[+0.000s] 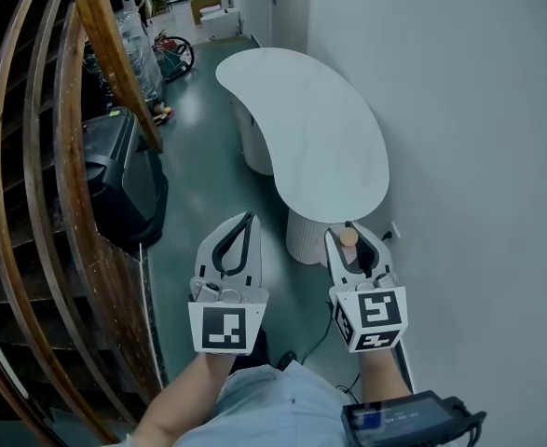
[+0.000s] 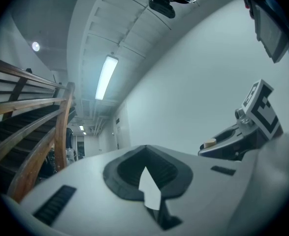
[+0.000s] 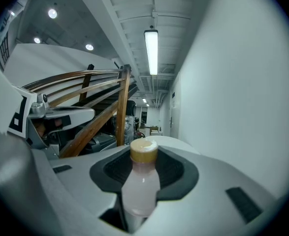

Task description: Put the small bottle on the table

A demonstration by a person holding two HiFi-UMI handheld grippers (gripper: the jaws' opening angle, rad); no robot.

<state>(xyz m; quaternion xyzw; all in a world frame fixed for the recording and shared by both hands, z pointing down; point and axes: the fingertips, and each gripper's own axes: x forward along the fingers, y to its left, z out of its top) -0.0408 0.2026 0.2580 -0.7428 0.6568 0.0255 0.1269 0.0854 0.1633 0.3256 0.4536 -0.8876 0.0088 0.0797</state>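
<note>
The small bottle [image 1: 348, 237], pale pink with a tan cap, stands upright between the jaws of my right gripper [image 1: 349, 247], which is shut on it. In the right gripper view the bottle [image 3: 140, 191] fills the middle of the black pads [image 3: 176, 173]. The white kidney-shaped table [image 1: 301, 119] lies just ahead of the gripper, its near end over a ribbed pedestal [image 1: 303, 237]. My left gripper [image 1: 247, 219] hovers beside the right one over the floor, shut with nothing in it. From the left gripper view, the bottle's cap [image 2: 210, 143] shows at the right.
A curved wooden stair railing [image 1: 31, 203] runs along the left. A black machine [image 1: 119, 170] stands by it. A plain wall [image 1: 478, 156] closes the right side. Boxes and clutter [image 1: 175, 54] sit far down the green floor. A black device [image 1: 408, 422] hangs at my waist.
</note>
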